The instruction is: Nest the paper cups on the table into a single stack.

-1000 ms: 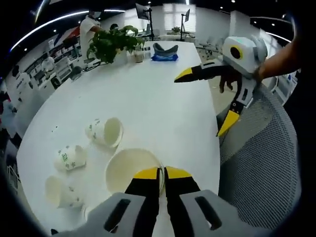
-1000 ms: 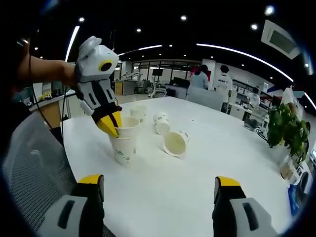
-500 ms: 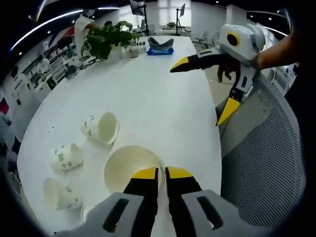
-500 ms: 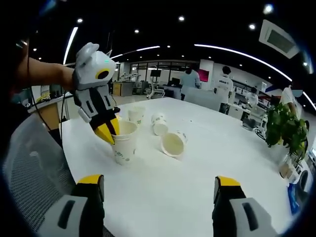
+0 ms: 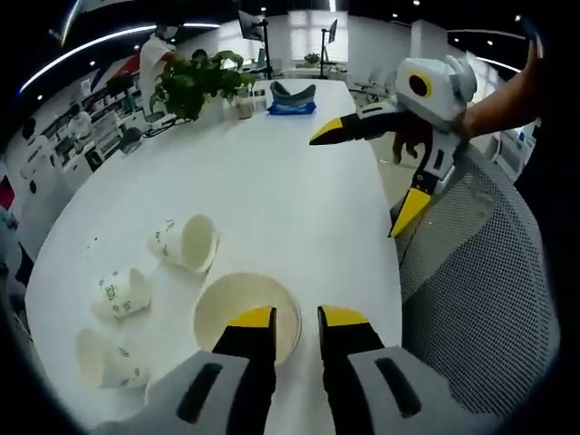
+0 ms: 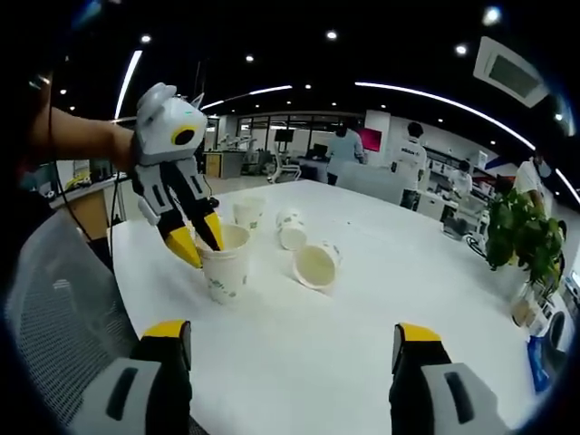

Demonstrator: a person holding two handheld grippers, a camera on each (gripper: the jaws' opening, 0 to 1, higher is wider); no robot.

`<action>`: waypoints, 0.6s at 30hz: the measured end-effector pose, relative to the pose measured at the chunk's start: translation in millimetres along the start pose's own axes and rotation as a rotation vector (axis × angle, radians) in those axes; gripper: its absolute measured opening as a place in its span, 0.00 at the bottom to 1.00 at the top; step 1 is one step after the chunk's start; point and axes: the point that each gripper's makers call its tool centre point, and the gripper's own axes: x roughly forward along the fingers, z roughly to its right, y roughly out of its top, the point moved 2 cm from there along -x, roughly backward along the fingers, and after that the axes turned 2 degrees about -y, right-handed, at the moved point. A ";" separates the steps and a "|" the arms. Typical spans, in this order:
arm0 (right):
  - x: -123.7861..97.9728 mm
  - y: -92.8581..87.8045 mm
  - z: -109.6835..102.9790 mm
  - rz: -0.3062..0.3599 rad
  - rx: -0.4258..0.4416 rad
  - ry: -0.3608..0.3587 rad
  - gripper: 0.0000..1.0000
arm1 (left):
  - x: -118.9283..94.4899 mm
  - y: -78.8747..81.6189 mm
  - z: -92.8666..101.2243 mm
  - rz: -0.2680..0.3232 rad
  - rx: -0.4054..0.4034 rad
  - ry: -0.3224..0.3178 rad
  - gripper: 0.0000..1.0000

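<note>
An upright paper cup (image 5: 243,313) (image 6: 225,263) stands on the white table (image 5: 290,199) near its edge. My left gripper (image 5: 297,317) (image 6: 201,240) is open, its jaws straddling the cup's near rim with a small gap. Three more cups sit beyond it. One lies on its side with its mouth showing (image 5: 188,243) (image 6: 317,263), one lies further left (image 5: 127,292) (image 6: 292,231), and one is nearest the table's end (image 5: 107,358) (image 6: 249,213). My right gripper (image 6: 292,332) (image 5: 362,177) hangs wide open above the table's edge, holding nothing.
A grey mesh chair (image 5: 480,299) (image 6: 54,308) stands against the table's edge by both hands. A potted plant (image 5: 195,82) (image 6: 526,236) and a blue object (image 5: 292,98) sit at the table's far end. Several people stand in the room behind.
My left gripper's jaws, shut on the upright cup's rim before, have parted. The cup stays standing on the table. The right gripper has stayed wide open.
</note>
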 end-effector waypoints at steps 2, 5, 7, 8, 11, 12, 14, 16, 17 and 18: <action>-0.2 1.0 -0.9 0.004 0.003 0.002 0.94 | -6.0 5.8 -3.2 0.036 -0.011 0.005 0.19; 0.0 0.3 -1.1 0.003 0.004 0.005 0.94 | -17.6 14.2 -8.0 0.079 -0.031 0.022 0.20; 0.1 0.7 -1.9 0.006 0.004 0.009 0.94 | -24.7 15.4 -16.6 0.096 -0.041 0.044 0.20; 0.3 -0.2 -1.2 0.007 0.005 0.010 0.94 | -28.5 15.3 -21.6 0.105 -0.037 0.053 0.20; 0.4 -1.0 -0.4 0.007 0.005 0.010 0.95 | -36.9 14.2 -33.6 0.117 -0.055 0.081 0.21; 0.4 -1.2 -0.3 0.007 0.006 0.010 0.95 | -39.9 12.9 -38.3 0.119 -0.061 0.093 0.22; 0.4 -1.8 0.3 0.006 0.007 0.009 0.95 | -43.6 9.7 -46.5 0.119 -0.068 0.111 0.22; 0.6 -2.4 1.0 0.007 0.007 0.009 0.95 | -48.0 6.5 -54.8 0.119 -0.065 0.134 0.22; 0.7 -2.6 1.2 0.007 0.007 0.009 0.95 | -50.6 5.7 -60.4 0.126 -0.058 0.156 0.22; 0.9 -3.3 1.5 0.006 0.007 0.011 0.95 | -52.2 4.1 -65.1 0.129 -0.054 0.171 0.23</action>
